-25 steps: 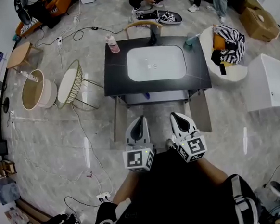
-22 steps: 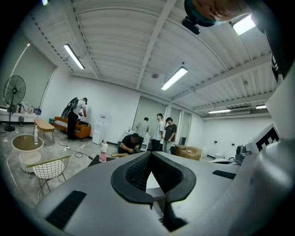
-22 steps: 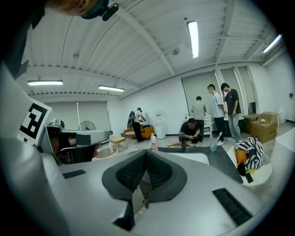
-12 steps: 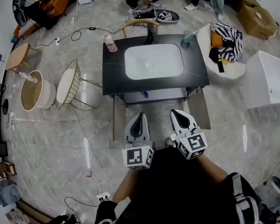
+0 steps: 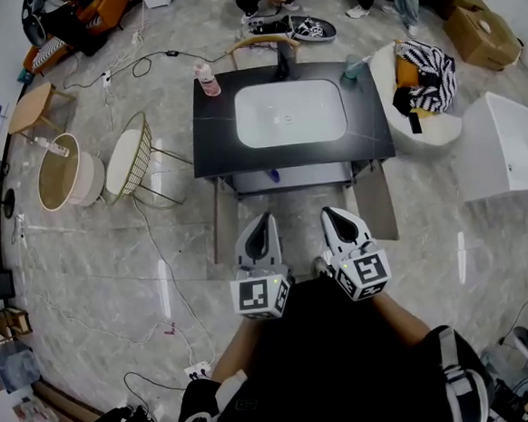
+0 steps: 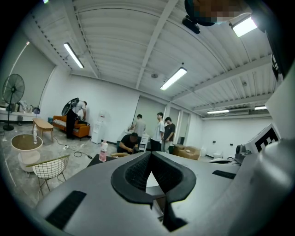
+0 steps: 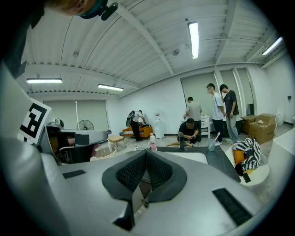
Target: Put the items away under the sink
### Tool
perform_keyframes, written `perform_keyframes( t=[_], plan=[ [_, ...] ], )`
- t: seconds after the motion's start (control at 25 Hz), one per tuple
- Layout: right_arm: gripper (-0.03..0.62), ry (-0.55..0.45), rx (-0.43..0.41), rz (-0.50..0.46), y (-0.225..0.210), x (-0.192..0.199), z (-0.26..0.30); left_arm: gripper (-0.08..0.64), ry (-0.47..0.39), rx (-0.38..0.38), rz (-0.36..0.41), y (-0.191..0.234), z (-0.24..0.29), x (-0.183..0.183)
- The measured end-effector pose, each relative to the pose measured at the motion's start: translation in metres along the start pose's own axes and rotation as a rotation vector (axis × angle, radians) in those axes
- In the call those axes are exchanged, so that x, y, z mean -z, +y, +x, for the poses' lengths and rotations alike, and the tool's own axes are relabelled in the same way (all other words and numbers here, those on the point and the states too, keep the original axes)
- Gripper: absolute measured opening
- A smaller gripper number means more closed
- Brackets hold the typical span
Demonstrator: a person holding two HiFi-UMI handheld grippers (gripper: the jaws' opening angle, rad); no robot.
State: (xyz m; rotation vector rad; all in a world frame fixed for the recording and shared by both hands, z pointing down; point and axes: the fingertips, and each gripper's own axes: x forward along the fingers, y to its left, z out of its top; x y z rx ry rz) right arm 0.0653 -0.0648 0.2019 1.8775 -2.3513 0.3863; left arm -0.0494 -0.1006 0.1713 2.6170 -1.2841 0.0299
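Person stands back from the black desk point(image 5: 215, 141) with the white sink point(image 5: 290, 112) set in it. Left gripper point(image 5: 264, 222) and right gripper point(image 5: 332, 216) are held low, side by side, well short of the desk. Both jaws are clenched tip to tip, nothing between them.

Pink bottle point(image 5: 205, 80) is on the desk's back left corner and the cup with toothbrush point(image 5: 353, 67) on its back right, so neither is under the sink. Cabinet doors point(image 5: 221, 225) below look swung open. Small blue thing point(image 5: 275, 175) at the cabinet front, can't tell what.

Judged step: approach. Next move calls for stepping in, spreading the jaws, and reaching over the sink for one item.
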Motion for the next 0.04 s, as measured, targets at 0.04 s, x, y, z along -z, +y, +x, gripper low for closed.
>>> perform_keyframes(
  t=[0.04],
  plan=[
    [0.011,0.001,0.001,0.000,0.0010,0.0007,0.0000,0.015,-0.001,-0.001,0.000,0.0015,-0.0006,0.0001]
  ],
)
